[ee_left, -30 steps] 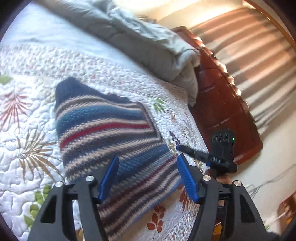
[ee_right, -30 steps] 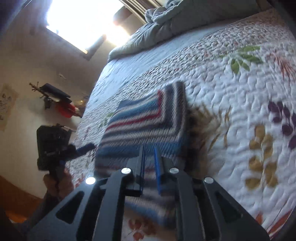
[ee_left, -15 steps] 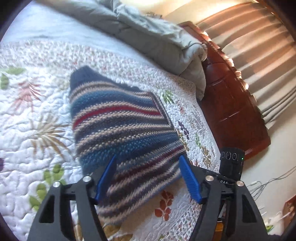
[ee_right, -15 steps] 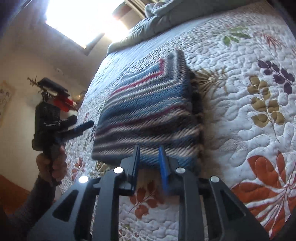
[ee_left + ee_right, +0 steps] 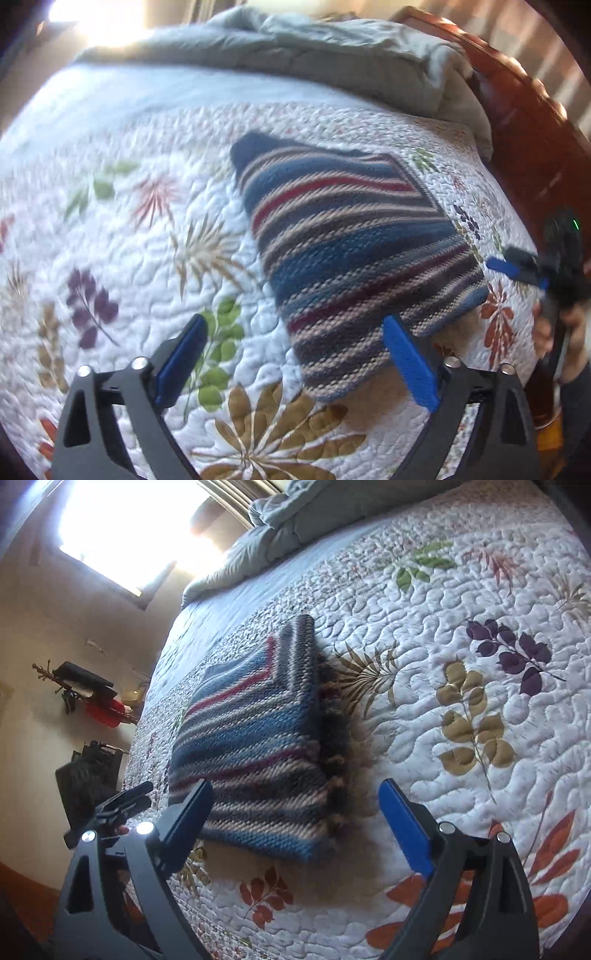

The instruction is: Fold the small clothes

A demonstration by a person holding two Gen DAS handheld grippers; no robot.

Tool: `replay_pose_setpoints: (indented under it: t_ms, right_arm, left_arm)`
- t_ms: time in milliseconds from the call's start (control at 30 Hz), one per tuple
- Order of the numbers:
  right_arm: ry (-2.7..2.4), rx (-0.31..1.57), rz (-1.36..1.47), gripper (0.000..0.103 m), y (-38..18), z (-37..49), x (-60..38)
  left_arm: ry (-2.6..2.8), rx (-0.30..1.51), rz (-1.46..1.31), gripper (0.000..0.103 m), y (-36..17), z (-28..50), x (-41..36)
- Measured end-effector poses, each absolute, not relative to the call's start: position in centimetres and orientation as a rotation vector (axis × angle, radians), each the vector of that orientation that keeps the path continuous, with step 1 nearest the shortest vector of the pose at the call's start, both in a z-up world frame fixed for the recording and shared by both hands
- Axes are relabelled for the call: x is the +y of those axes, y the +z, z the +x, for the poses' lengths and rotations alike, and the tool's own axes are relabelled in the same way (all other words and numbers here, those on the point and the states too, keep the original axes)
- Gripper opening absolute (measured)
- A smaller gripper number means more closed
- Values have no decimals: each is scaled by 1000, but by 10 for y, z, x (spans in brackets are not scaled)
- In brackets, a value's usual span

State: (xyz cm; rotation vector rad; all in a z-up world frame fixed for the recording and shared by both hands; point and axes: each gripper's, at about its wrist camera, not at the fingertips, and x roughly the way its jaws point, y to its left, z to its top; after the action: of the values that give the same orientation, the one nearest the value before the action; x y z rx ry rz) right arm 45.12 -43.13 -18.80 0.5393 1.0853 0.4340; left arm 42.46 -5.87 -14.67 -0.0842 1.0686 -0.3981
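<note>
A folded knitted garment (image 5: 351, 243) with blue, red and beige stripes lies flat on the quilt. In the right wrist view the same garment (image 5: 255, 738) shows a fringed edge on its right side. My left gripper (image 5: 293, 320) hovers over the quilt, its jaws opening wide, and only the garment's near corner reaches in by the right pad. My right gripper (image 5: 295, 788) is just short of the garment's near edge; its jaws are opening too and the pads press on nothing. Each view catches the other gripper: the right gripper (image 5: 517, 271) and the left gripper (image 5: 129, 801).
A white quilt (image 5: 110, 258) with a leaf print covers the bed. A grey duvet (image 5: 332, 55) is bunched at the far end against a dark wooden bed end (image 5: 535, 140). A person's hand (image 5: 554, 325) holds the right gripper. A bright window (image 5: 122, 528) glares.
The right gripper's jaws went from nearly shut at the garment's near edge to wide apart and drew back. The left jaws also widened, and that view swung so the garment sits further right.
</note>
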Motion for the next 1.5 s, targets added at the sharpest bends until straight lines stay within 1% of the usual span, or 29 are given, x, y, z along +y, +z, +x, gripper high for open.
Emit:
replay_pose_setpoints:
  t_ms: [200,400,533,633,733,800,933,1067,1200,1267,1300,1333,1367,1400,1433,1500]
  right_arm:
    - [439,1189,599,91,-214,494,-430]
    - [454,1258,607,91,-235,535,-423]
    - [494,1269,634,96,-240,552,-421]
    - [537,1273,662,96,-241,558,-418]
    - [575,1282,665,96,-244,562,-411]
    - [587,1285,659,96,-244,562,-406]
    - [619,1286,672,96,-246,561,-398]
    - [676,1293,693,96,-248,566,-382]
    - [694,1307,695,96,-251,577,-366]
    - [688,1306,682,92,-250,580,-357]
    - [679,1305,662,76,-249,580,-353]
    - [677,1305,652,62,-248,580,-350]
    - [678,1301,652,59,-246,580,-349]
    - [674,1288,637,52,-242,578,-348]
    - [670,1271,622,48,-236,575,-346]
    - [658,1249,598,45,-225,571,-341]
  left_arm:
    - [-427,1007,-4,99,-137,433,-76]
    - [-441,1063,-23,99,-153,463,-76]
    - [-452,1121,-92,99,-170,484,-70]
    - [-515,1187,-238,99,-182,496,-60]
    - [-627,1310,-517,99,-208,513,-44]
    - [-629,1350,-617,99,-225,522,-36]
    - [-690,1365,-724,99,-240,528,-35]
    - [-771,1360,-721,99,-244,531,-52]
    - [-801,1355,-799,99,-255,540,-52]
    - [-808,1347,-799,98,-254,541,-50]
    - [-806,1339,-784,94,-253,542,-51]
    - [-793,1330,-763,90,-251,541,-51]
    - [-784,1332,-760,83,-250,544,-51]
    - [-774,1335,-774,80,-249,544,-49]
    - [-769,1330,-772,74,-246,544,-49]
    - [-758,1309,-728,70,-236,542,-49]
